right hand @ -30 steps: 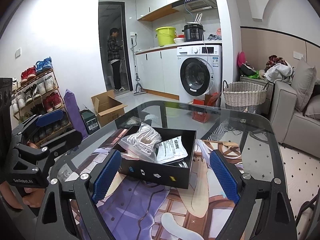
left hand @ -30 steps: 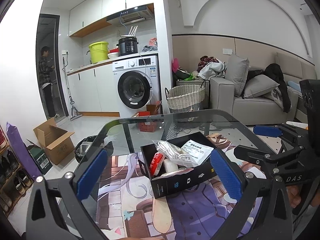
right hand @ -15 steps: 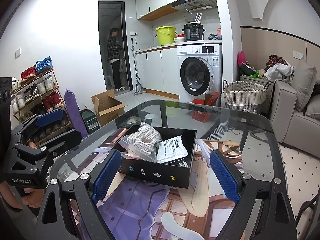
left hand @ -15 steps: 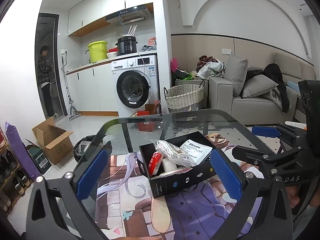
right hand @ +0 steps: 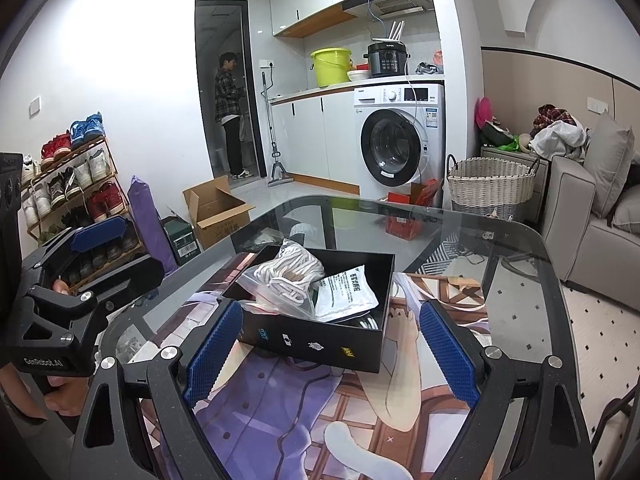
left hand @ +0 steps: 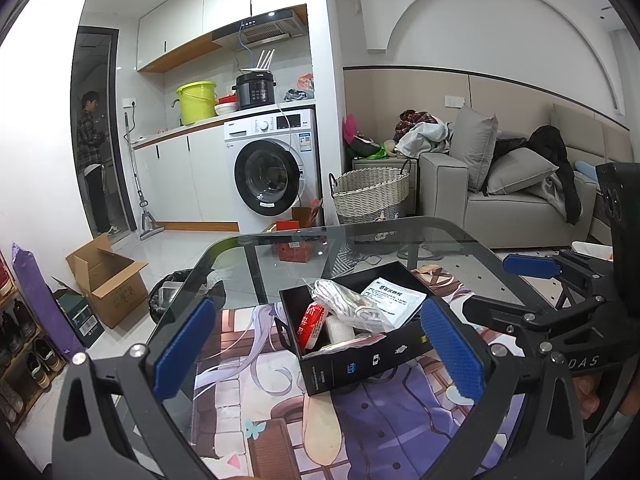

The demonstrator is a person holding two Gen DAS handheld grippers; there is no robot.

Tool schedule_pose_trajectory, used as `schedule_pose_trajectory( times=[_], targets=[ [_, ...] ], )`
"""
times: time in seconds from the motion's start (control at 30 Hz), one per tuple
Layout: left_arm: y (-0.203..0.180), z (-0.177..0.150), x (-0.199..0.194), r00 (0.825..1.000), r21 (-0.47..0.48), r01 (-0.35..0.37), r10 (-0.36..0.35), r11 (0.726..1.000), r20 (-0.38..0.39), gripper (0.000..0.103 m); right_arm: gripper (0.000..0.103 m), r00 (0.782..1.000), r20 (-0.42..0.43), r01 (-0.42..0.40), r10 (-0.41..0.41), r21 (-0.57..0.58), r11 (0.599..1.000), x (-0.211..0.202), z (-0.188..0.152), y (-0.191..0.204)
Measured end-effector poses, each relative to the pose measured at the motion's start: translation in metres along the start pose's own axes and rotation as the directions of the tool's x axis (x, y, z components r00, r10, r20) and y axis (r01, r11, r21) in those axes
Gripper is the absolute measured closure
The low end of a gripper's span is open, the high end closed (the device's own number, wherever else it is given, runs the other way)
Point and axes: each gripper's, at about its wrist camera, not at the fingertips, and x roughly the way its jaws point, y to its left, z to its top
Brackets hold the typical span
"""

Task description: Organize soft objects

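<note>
A black box [left hand: 372,364] [right hand: 320,344] stands on the glass table over an anime print mat [left hand: 380,432]. In it lie a clear bag of white rope [right hand: 288,280] [left hand: 344,304], a white flat packet [right hand: 346,294] [left hand: 394,294], and a red-and-white wrapped roll [left hand: 312,326]. My left gripper [left hand: 320,348] is open and empty, just short of the box. My right gripper [right hand: 330,356] is open and empty, in front of the box. Each gripper shows in the other's view, the right one [left hand: 560,320] and the left one [right hand: 80,280].
The glass table's rim [right hand: 400,204] curves behind the box. Beyond it stand a wicker basket [left hand: 370,196], a washing machine [left hand: 272,168], a grey sofa [left hand: 512,200], a cardboard box [left hand: 108,280] and a shoe rack [right hand: 72,192]. A person [right hand: 230,108] stands in the doorway.
The left wrist view has shifted slightly; the box sits a little lower and left in it. Both grippers stay open and empty. The box's contents have not moved.
</note>
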Motion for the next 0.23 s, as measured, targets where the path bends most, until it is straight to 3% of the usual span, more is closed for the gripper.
schedule_pose_trajectory(
  times=[0.23],
  targets=[
    [-0.0003,-0.0011,0.0002,1.0,0.0,-0.003,0.003,1.0,-0.002,0.0,0.011,1.0,-0.011,-0.003,0.003,-0.002,1.0,0.0009,-0.0027,0.0009]
  ],
)
